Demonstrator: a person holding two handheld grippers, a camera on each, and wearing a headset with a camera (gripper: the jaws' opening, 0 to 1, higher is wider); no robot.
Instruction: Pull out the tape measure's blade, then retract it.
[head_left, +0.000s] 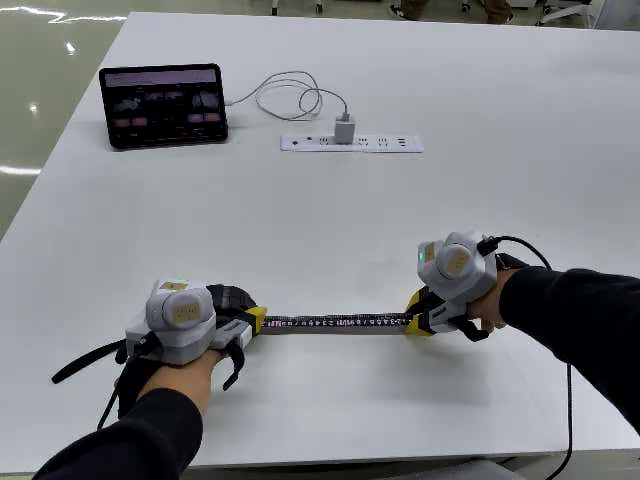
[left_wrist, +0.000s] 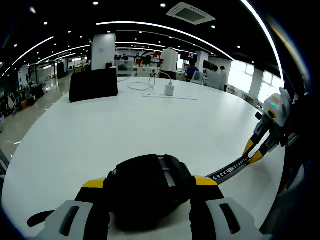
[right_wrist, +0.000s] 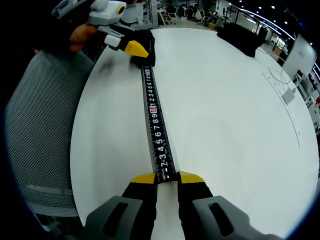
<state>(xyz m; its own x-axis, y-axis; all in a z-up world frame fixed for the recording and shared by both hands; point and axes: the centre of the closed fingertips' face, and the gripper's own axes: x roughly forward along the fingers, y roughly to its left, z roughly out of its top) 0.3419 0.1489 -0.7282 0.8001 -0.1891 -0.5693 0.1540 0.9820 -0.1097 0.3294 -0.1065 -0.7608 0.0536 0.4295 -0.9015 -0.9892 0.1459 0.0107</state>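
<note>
The black tape measure case (left_wrist: 147, 187) sits between the yellow-tipped jaws of my left gripper (left_wrist: 150, 182), which is shut on it. In the head view that case (head_left: 232, 300) lies near the table's front left, at my left gripper (head_left: 245, 322). Its blade (head_left: 335, 322) runs straight rightward just above the table to my right gripper (head_left: 418, 320). The right gripper view shows the numbered blade (right_wrist: 156, 125) stretching away, its tip pinched by my right gripper (right_wrist: 166, 177). The far case (right_wrist: 145, 50) sits at the blade's other end.
A dark tablet (head_left: 163, 104) stands at the table's back left. A white power strip (head_left: 352, 143) with a plugged charger and looped cable lies at the back middle. The white table (head_left: 330, 220) spreads wide between them and the grippers. A black cable trails off the right arm.
</note>
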